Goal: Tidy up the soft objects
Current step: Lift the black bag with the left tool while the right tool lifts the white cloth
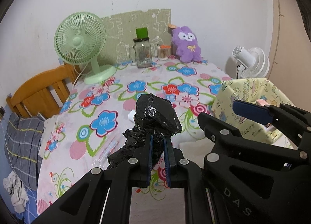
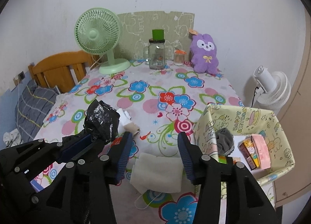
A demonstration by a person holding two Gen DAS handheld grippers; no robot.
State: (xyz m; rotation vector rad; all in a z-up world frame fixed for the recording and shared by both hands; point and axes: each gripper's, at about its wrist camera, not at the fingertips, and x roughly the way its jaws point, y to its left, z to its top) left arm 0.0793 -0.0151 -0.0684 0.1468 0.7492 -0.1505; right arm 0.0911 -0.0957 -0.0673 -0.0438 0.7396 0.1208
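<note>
Left fingers point(image 1: 158, 146): pinching black plastic bag point(image 1: 155, 113) | right fingers point(image 2: 153, 152): spread over white cloth point(image 2: 157, 173)

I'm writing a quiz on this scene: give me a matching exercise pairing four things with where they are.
Things:
1. black plastic bag
2. purple plush rabbit
3. grey sock
4. white folded cloth

Places:
A. inside the yellow box
B. clamped in the left tool
C. at the table's far edge, by the wall
D. on the tablecloth below the open right tool

Pairs: 1-B, 2-C, 3-A, 4-D
</note>
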